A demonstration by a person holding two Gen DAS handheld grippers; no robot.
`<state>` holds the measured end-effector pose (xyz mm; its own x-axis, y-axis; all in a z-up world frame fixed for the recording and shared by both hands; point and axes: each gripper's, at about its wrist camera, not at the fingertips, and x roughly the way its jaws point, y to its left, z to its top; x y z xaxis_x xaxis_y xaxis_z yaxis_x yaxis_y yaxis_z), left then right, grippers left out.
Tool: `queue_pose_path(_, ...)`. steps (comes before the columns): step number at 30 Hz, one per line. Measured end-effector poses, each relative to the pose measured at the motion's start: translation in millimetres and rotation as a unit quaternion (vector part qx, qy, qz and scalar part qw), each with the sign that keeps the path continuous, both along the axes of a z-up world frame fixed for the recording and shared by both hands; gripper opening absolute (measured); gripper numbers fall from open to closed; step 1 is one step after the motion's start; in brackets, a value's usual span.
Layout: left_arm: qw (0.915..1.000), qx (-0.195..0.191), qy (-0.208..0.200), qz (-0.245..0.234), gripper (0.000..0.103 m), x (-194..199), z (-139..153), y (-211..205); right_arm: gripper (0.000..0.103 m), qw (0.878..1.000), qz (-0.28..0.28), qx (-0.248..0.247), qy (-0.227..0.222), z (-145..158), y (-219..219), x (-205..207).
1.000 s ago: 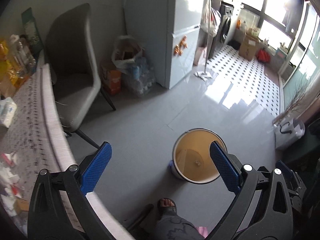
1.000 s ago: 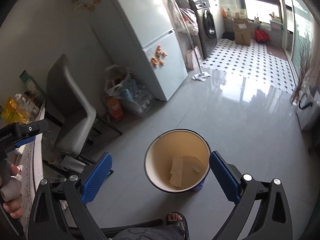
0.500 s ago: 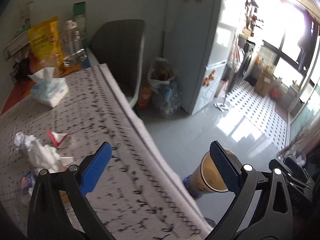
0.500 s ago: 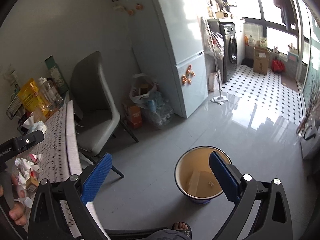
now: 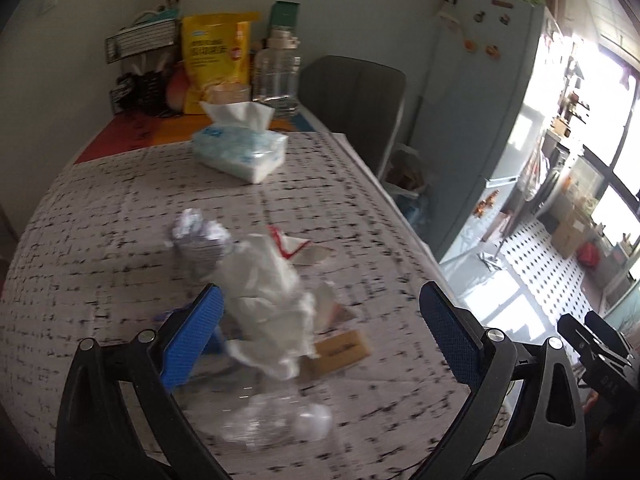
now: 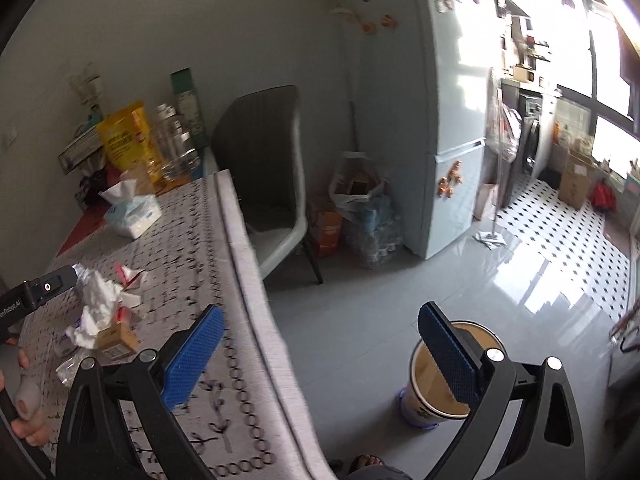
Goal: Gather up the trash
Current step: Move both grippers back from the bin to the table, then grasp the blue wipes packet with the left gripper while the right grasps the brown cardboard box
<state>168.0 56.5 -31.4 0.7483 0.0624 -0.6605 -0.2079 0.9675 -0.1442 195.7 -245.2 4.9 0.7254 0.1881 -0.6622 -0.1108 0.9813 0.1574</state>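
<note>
Swinging from the floor, the left gripper (image 5: pixel 320 336) hung wide open over crumpled tissue (image 5: pixel 272 304); the right gripper (image 6: pixel 320 354) gaped empty beside the bin (image 6: pixel 432 400).

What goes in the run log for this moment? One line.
left gripper: open, over crumpled tissue on table | right gripper: open, empty | trash bin: on floor

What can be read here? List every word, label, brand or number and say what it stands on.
"nRobot.AI", cut off at the frame edge: on the body of the left gripper, in the right wrist view.
Yellow bag: printed characters, too blurred to read.
Tissue pack: blue label, blurred.
Brown carton: dark print, unreadable.
Bin on the floor: markings too small to read.
</note>
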Motion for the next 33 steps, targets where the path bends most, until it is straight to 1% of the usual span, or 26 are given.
queue_pose_path(3, 0.9998, -0.010, 0.002, 0.016, 0.097, -11.2, -4.2, 26.8, 0.095, 1.000, 0.020, 0.011, 0.004, 1.0, 15.4, -0.4)
queue_pose_path(5, 0.9995, -0.018, 0.003, 0.024, 0.096, -18.9, -8.3, 43.0, 0.095, 0.999, 0.034, 0.008, 0.008, 0.0, 27.1, -0.8)
queue_pose_path(8, 0.9988, -0.034, 0.011, 0.033, 0.091, -29.8, -16.3, 58.9, 0.095, 0.998, 0.056, 0.009, 0.012, -1.9, 42.0, -0.7)
queue_pose_path(10, 0.9982, -0.042, 0.019, 0.037, 0.086, -35.8, -22.6, 65.8, 0.095, 0.997, 0.069, 0.013, 0.018, -5.2, 50.3, 1.2)
queue_pose_path(14, 0.9973, -0.056, 0.030, 0.038, 0.083, -49.7, -39.1, 68.7, 0.095, 0.996, 0.088, 0.021, 0.029, -11.7, 62.6, 1.8)
queue_pose_path(17, 0.9958, -0.069, 0.036, 0.047, 0.079, -55.5, -53.5, 70.0, 0.095, 0.994, 0.101, 0.020, 0.034, -16.6, 67.7, 0.1)
queue_pose_path(21, 0.9919, -0.104, 0.048, 0.056, 0.074, -55.0, -74.1, 73.6, 0.095, 0.992, 0.113, 0.025, 0.047, -24.3, 71.2, -4.0)
queue_pose_path(22, 0.9910, -0.109, 0.046, 0.062, 0.072, -55.4, -76.3, 75.4, 0.095, 0.992, 0.117, 0.025, 0.049, -25.9, 72.3, -5.3)
queue_pose_path(25, 0.9892, -0.119, 0.029, 0.080, 0.070, -56.4, -77.4, 83.1, 0.095, 0.991, 0.122, 0.021, 0.052, -28.7, 74.4, -7.4)
queue_pose_path(26, 0.9893, -0.118, 0.027, 0.081, 0.069, -54.9, -77.3, 84.4, 0.095, 0.991, 0.123, 0.021, 0.053, -29.1, 74.4, -7.3)
queue_pose_path(33, 0.9893, -0.107, 0.058, 0.080, 0.069, -28.1, -88.1, 88.2, 0.095, 0.990, 0.124, 0.028, 0.060, -31.0, 76.9, -4.6)
